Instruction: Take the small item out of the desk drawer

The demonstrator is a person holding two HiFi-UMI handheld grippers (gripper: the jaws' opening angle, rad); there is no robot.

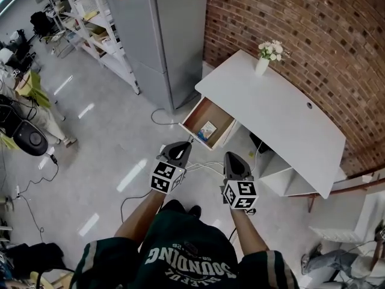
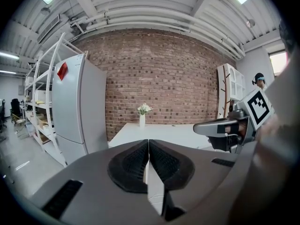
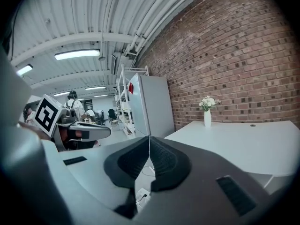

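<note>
Both the left gripper [image 1: 179, 146] and the right gripper [image 1: 234, 157] are fully closed and hold nothing. The small item [image 1: 208, 129] lies flat in the open drawer [image 1: 212, 112], well apart from them. If a gripper arrives closed, it may only push the item deeper.

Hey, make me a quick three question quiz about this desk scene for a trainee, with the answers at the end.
1. True or false: the drawer stands open with a small item inside.
2. Where does the vase of flowers stand? A on the desk, near the brick wall; B in the drawer; C on a windowsill.
3. Fill in: the jaws of the left gripper and the right gripper are both ____.
Key: 1 true; 2 A; 3 shut, with nothing between them.
</note>
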